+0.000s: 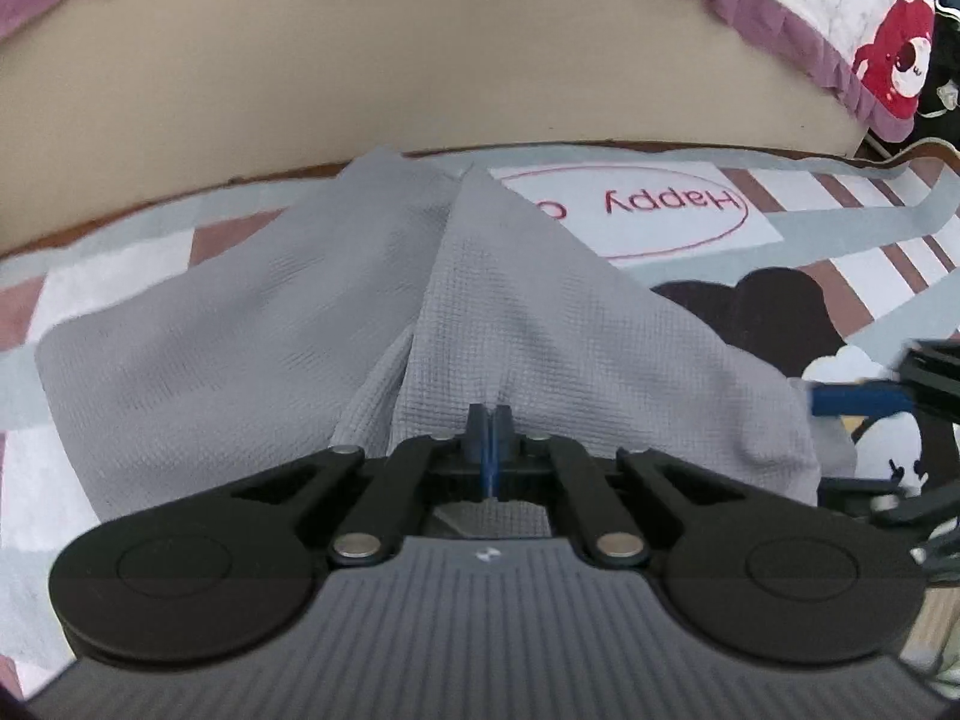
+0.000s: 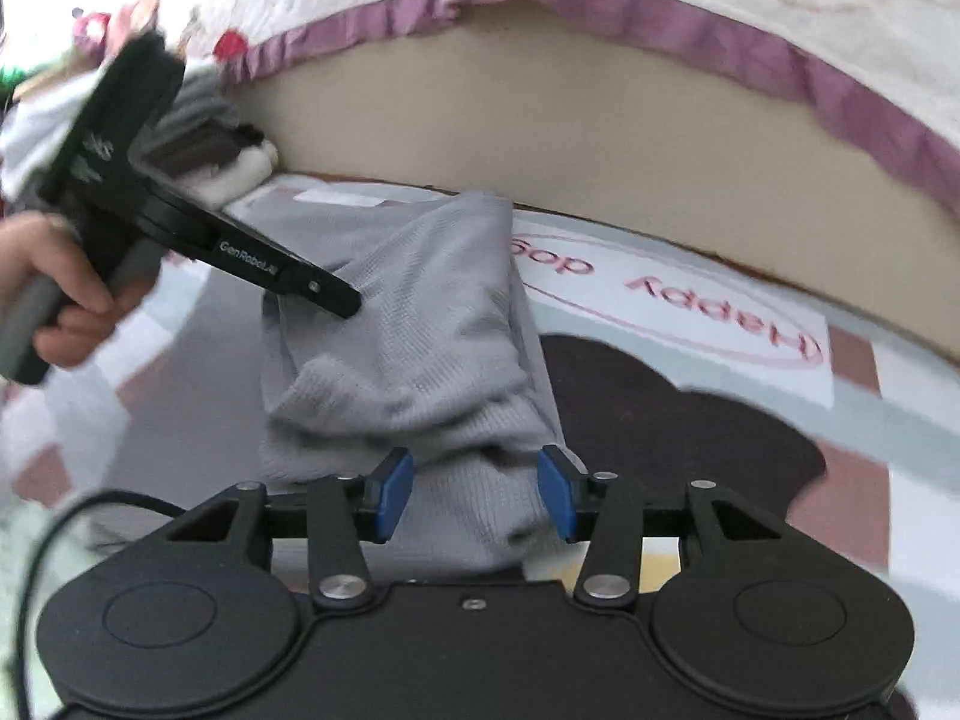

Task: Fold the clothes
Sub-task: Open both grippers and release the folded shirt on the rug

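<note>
- The left gripper [image 1: 491, 420] has its blue fingers [image 1: 480, 420] pressed together, and grey cloth [image 1: 270, 324] lies bunched right at the tips; whether a fold is pinched between them cannot be told.
- The right gripper [image 2: 474, 492] has its fingers [image 2: 396, 495] spread about halfway, one on each side of a hump of the cloth [image 2: 420, 336]; the pads do not press on it.
- The cloth is a waffle-textured garment, partly folded and rumpled, lying on a patterned mat [image 1: 840, 222] on the floor.
- In the right wrist view a hand [image 2: 54, 294] holds the left gripper's handle at the left, with the gripper's black arm reaching down onto the cloth's upper left part.
- In the left wrist view a blue finger of the right gripper [image 1: 858, 401] shows at the cloth's right edge.
- The mat has a dark bear shape [image 2: 672, 420] just right of the cloth and a red oval with "Happy" lettering [image 1: 624, 210] beyond it.
- Behind the mat stands a beige bed side [image 1: 360, 72], with a purple-frilled sheet [image 1: 768, 6] hanging over it.
- Small folded items [image 2: 240, 162] lie against the bed at far left.
</note>
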A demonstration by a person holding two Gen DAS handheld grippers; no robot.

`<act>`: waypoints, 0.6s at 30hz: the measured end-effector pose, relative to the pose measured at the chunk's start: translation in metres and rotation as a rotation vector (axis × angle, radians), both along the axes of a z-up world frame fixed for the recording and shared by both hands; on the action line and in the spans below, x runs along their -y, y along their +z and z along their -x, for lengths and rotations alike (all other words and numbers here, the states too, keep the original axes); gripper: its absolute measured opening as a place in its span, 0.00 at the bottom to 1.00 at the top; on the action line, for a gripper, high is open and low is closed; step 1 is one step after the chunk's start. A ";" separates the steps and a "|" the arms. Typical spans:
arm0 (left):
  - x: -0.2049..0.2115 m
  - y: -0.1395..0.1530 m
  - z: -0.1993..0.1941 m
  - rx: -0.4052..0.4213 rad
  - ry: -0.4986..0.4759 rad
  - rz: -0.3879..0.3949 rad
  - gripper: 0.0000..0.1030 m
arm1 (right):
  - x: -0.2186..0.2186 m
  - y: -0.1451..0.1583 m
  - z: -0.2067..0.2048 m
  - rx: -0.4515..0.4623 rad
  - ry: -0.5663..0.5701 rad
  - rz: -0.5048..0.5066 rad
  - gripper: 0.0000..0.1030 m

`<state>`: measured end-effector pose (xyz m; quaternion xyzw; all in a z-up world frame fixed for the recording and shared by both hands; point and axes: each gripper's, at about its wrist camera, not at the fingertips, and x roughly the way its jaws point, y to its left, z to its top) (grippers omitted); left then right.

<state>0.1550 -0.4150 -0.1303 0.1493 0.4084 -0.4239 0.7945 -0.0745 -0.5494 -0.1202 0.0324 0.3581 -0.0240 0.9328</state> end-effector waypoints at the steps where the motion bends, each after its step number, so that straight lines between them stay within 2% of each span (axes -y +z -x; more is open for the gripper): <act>1: -0.001 0.002 0.000 0.004 0.012 -0.001 0.00 | -0.002 -0.004 -0.008 -0.001 0.006 0.028 0.54; 3: -0.007 0.004 -0.004 0.010 0.064 -0.006 0.00 | 0.001 -0.006 -0.016 0.001 -0.030 0.036 0.46; 4: -0.011 0.004 -0.007 0.002 0.088 0.002 0.00 | 0.006 -0.005 -0.016 0.003 -0.069 0.016 0.29; 6: -0.018 0.003 -0.013 -0.014 0.127 0.013 0.01 | 0.022 -0.003 -0.008 -0.015 -0.143 -0.055 0.14; 7: -0.021 0.002 -0.014 -0.023 0.139 0.017 0.02 | 0.030 -0.003 -0.003 -0.024 -0.171 -0.084 0.03; 9: -0.021 0.005 -0.007 -0.046 0.115 0.017 0.05 | 0.046 -0.004 0.006 -0.041 -0.225 -0.166 0.10; 11: -0.022 0.012 0.006 -0.049 0.071 0.034 0.22 | 0.060 -0.001 0.013 -0.030 -0.270 -0.272 0.20; 12: -0.023 0.017 0.015 -0.034 0.047 0.055 0.46 | 0.063 0.004 0.017 0.002 -0.282 -0.301 0.20; 13: -0.024 0.021 0.023 -0.013 0.028 0.072 0.65 | 0.063 0.009 0.018 0.036 -0.267 -0.311 0.27; 14: -0.022 0.022 0.030 0.005 0.008 0.073 0.67 | 0.061 0.013 0.014 0.063 -0.247 -0.314 0.48; 15: -0.019 0.023 0.036 0.023 -0.012 0.072 0.67 | 0.059 0.018 0.011 0.086 -0.227 -0.317 0.59; 16: -0.016 0.021 0.040 0.027 -0.031 0.053 0.67 | 0.054 0.018 0.001 0.089 -0.208 -0.317 0.66; 18: -0.010 0.013 0.041 0.010 -0.035 0.001 0.66 | 0.046 0.018 -0.018 0.089 -0.172 -0.316 0.66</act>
